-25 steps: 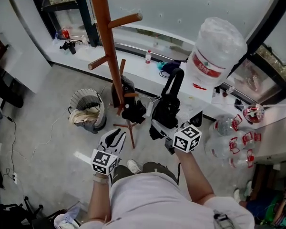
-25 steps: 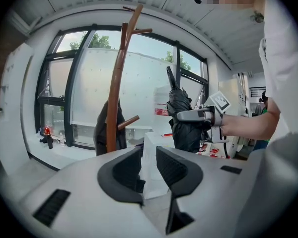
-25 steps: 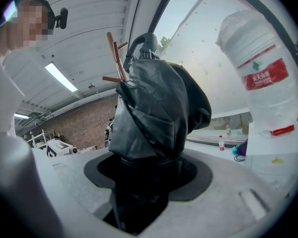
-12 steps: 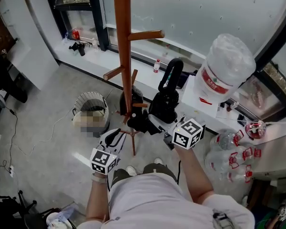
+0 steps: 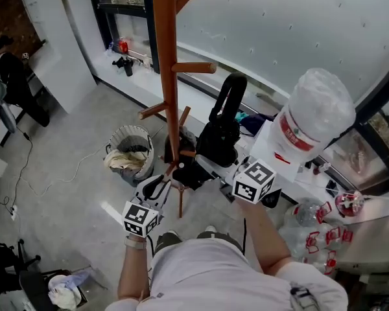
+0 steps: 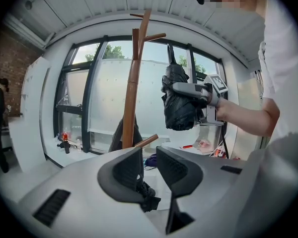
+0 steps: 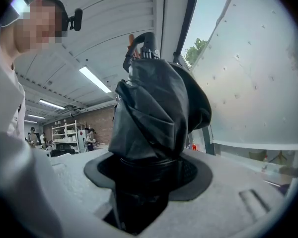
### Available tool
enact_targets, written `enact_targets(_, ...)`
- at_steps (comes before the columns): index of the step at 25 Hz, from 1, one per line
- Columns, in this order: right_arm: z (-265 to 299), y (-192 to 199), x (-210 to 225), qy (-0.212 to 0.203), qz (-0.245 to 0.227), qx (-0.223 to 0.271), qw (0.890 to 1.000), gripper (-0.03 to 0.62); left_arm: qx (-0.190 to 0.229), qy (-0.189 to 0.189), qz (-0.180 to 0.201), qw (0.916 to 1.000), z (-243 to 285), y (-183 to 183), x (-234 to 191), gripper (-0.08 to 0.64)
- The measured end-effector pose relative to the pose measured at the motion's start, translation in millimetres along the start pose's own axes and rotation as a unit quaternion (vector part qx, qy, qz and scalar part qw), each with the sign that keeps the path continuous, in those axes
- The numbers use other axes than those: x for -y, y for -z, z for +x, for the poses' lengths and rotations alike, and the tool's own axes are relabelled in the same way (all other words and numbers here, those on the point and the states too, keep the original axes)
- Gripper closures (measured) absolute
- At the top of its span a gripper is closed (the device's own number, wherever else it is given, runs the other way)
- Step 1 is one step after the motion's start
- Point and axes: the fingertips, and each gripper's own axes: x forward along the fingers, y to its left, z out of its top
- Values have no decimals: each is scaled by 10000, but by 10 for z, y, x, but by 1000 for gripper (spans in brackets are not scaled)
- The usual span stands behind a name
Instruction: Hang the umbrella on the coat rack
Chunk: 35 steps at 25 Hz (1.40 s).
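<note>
A folded black umbrella (image 5: 220, 138) with a loop handle (image 5: 228, 96) stands upright in my right gripper (image 5: 211, 167), whose jaws are shut on its lower body. The handle is level with the short peg (image 5: 193, 67) of the brown wooden coat rack (image 5: 167, 76) and just right of it, not touching. The right gripper view shows the umbrella (image 7: 156, 113) rising from between the jaws of the right gripper (image 7: 146, 177). My left gripper (image 5: 161, 181) hangs lower, near the pole's foot, its jaws a narrow gap apart and empty. From the left gripper (image 6: 149, 165) I see the rack (image 6: 131, 93) and the umbrella (image 6: 180, 103).
A wire wastebasket (image 5: 131, 151) stands left of the rack's base, where a dark bag (image 5: 185, 141) hangs. A large water jug (image 5: 314, 118) sits at the right on the sill, with several bottles (image 5: 311, 238) below. Frosted window panes lie behind the rack.
My right gripper has lifted the umbrella up and toward the rack, bringing its handle level with the short peg. The left gripper has risen slightly.
</note>
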Motion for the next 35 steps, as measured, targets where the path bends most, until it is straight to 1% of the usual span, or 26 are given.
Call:
enact_targets(9, 90, -311, -136, -520, -231, 165, 9982, 336, 143, -306, 61, 9994, 12, -162, 8, 480)
enact_targets(15, 171, -465, -247, -765, -384, 208, 9961, 336, 184, -470, 21, 9987, -55, -197, -26, 480)
enact_targets(35, 462, -382, -276, -909, -241, 85, 9955, 336, 154, -722, -128, 9972, -218, -112, -142, 480)
